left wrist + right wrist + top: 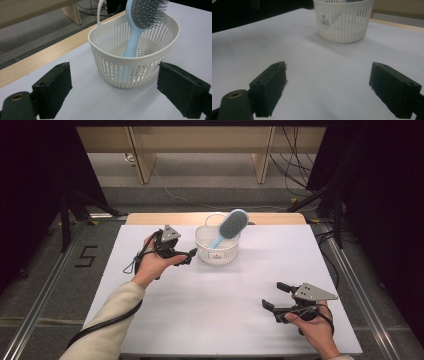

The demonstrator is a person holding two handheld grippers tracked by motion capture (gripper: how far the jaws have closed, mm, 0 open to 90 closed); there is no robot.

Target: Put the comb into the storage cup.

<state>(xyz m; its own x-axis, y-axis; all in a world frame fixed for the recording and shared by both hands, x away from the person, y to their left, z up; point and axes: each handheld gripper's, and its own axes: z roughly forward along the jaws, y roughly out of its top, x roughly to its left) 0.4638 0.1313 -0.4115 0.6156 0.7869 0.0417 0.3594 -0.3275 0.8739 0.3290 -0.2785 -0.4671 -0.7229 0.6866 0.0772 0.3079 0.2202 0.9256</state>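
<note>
- We judge the placing done: the hairbrush (231, 226) stands handle-down in the basket (217, 255) near the table's far edge.
- Left gripper (187, 257), beside it, and right gripper (272, 296), near corner: both wide open, empty; next, back away.

One white slotted basket (130, 60) stands just ahead of the left gripper's wide-apart jaws. One blue hairbrush (140, 22) leans inside it. Two grippers lie over one table (220, 295), each in one hand.
</note>
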